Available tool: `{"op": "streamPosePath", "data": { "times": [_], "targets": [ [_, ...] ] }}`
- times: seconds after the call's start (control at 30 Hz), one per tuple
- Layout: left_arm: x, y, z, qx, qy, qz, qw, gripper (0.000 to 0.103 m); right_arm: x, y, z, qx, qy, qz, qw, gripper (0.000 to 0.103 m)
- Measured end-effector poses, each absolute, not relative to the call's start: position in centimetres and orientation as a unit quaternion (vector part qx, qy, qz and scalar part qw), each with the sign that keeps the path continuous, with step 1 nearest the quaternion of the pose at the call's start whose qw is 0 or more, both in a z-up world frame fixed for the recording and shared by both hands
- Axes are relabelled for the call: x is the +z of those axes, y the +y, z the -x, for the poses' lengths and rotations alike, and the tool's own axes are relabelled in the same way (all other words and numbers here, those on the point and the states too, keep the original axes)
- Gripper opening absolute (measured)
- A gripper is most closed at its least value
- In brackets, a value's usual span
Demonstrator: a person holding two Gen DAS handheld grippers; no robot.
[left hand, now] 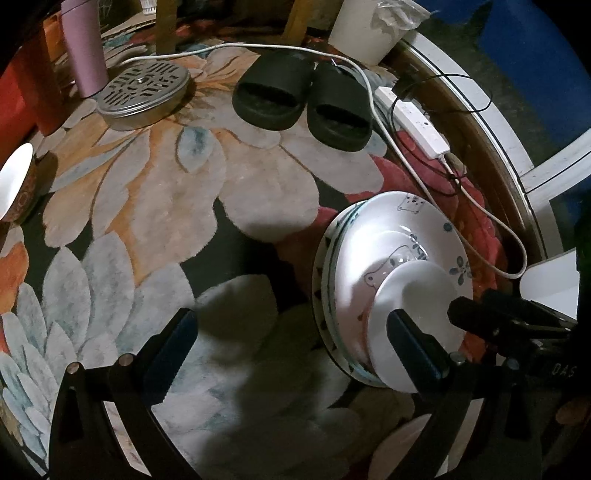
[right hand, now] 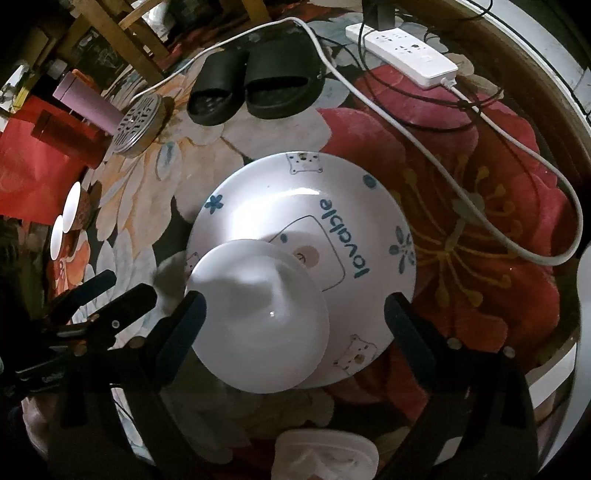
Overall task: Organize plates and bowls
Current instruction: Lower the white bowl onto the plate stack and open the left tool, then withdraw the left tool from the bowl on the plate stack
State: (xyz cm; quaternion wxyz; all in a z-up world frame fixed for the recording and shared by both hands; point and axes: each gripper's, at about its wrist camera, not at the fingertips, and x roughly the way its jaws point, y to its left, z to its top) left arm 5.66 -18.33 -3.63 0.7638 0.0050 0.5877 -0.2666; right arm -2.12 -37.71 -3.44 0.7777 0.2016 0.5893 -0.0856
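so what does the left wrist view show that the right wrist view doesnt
Only the left wrist view shows the plate stack edge-on and a white tub beyond the slippers.

Only the right wrist view shows the word lovable on the top plate and a second bowl at the left.

Both show the small white plate on top, black slippers, metal grate dish, power strip, and both grippers open.

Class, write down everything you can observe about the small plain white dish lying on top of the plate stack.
The small white dish is round, glossy and undecorated, ceramic by its look, with a raised middle that suggests it lies upside down. It rests off-centre on the patterned plate that tops the stack on the flowered rug. The right gripper straddles it with fingers open, not pressing it.
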Motion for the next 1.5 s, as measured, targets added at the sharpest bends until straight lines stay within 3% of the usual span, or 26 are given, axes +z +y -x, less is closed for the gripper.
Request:
{"op": "streamPosePath", "data": {
  "times": [0.8, 1.5],
  "targets": [
    [-3.5, -16.2, -6.4, -0.255, 0.588, -0.003, 0.768, 0.102, -3.3, -35.8, 0.8, -0.07, 0.589, -0.193, 0.782, 0.098],
    [-4.9, -9.0, -8.5, -0.205, 0.592, 0.023, 0.779, 0.102, -2.7, -29.6, -3.2, -0.021, 0.584, -0.153, 0.797, 0.098]
  ]
}}
